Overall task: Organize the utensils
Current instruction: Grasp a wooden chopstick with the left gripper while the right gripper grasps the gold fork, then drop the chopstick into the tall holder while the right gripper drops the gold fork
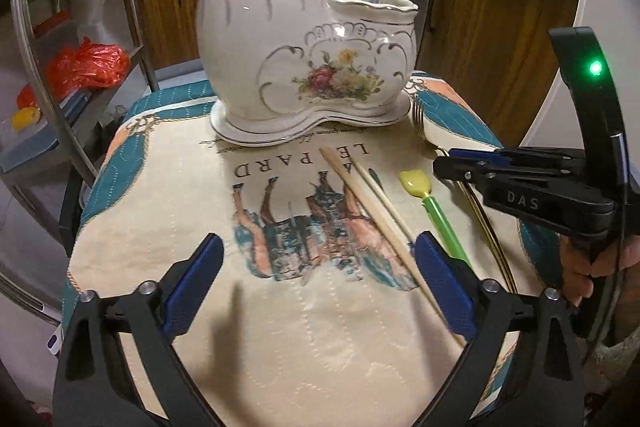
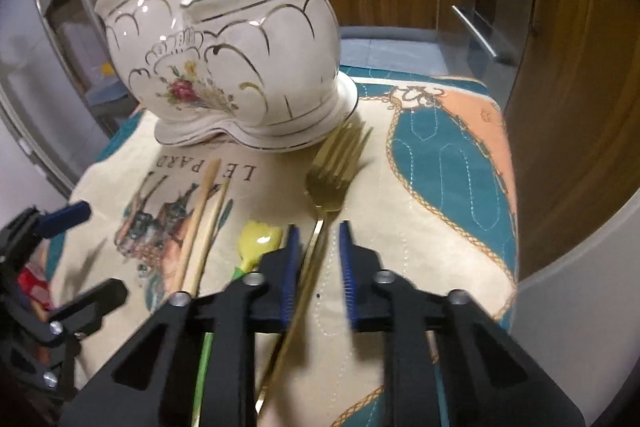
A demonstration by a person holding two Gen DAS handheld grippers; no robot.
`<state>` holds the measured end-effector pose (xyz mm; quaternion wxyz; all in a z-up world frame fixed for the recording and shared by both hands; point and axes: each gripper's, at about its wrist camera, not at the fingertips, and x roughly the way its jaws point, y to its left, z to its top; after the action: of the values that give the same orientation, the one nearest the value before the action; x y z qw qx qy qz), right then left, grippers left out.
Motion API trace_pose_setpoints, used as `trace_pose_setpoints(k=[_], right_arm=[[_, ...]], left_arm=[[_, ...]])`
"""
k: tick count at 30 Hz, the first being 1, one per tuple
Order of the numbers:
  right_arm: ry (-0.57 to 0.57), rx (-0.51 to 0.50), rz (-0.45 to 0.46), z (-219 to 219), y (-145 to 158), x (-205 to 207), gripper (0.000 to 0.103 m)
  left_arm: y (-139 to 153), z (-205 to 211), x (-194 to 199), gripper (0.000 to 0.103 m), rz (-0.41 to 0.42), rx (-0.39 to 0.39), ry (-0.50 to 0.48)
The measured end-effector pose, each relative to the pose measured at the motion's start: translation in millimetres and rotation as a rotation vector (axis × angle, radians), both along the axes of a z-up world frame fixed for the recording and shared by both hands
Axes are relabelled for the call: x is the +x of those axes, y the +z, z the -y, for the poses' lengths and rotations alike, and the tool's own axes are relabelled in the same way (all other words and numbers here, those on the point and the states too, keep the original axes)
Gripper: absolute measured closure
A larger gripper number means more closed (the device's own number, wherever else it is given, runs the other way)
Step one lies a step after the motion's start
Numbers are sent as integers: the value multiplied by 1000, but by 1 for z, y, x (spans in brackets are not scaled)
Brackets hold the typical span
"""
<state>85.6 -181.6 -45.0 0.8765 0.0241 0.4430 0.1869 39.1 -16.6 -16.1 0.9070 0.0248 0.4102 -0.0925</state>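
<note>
Chopsticks (image 1: 372,211): two loose on the table (image 1: 280,347) cloth at centre, crossing the left gripper (image 1: 320,283) by its right pad; jaws wide apart, nothing held.
Holder (image 1: 304,55): ceramic, upper centre, on its saucer; its left compartment's wooden sticks show clearest in the left view.
Yellow spoon (image 1: 434,211): right of the chopsticks.
Gold fork (image 2: 332,179): tines show only in the right view; handle between the right gripper (image 2: 318,267) pads, a gap visible, grip uncertain.
Hand (image 1: 588,267): right edge, gripper angled downward.
</note>
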Motion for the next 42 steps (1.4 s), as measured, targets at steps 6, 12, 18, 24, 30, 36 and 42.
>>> trace_pose_setpoints(k=[6,12,18,24,30,36,42], right_arm=[[-33,41,32,24,8,-8,96],[-35,68,54,38,13,-14,97],[-22,85,56,42,13,-17,97],[1,86,49,43,14,-23,97],[58,60,13,37,9,-32,97],[82,-2,-14,29,4,-37,96],[98,-34,-49,25,3,-38,89]], left_arm=[[-5,18,8,30,-56,-7,4],[-15,34,17,58,-95,41,16],[-14,41,22,85,-107,66,-28],[-10,34,19,92,-143,108,-126],[-8,16,3,96,-187,175,-221],[-8,-5,3,96,-191,194,-208],[-10,-4,14,92,-166,144,-177]])
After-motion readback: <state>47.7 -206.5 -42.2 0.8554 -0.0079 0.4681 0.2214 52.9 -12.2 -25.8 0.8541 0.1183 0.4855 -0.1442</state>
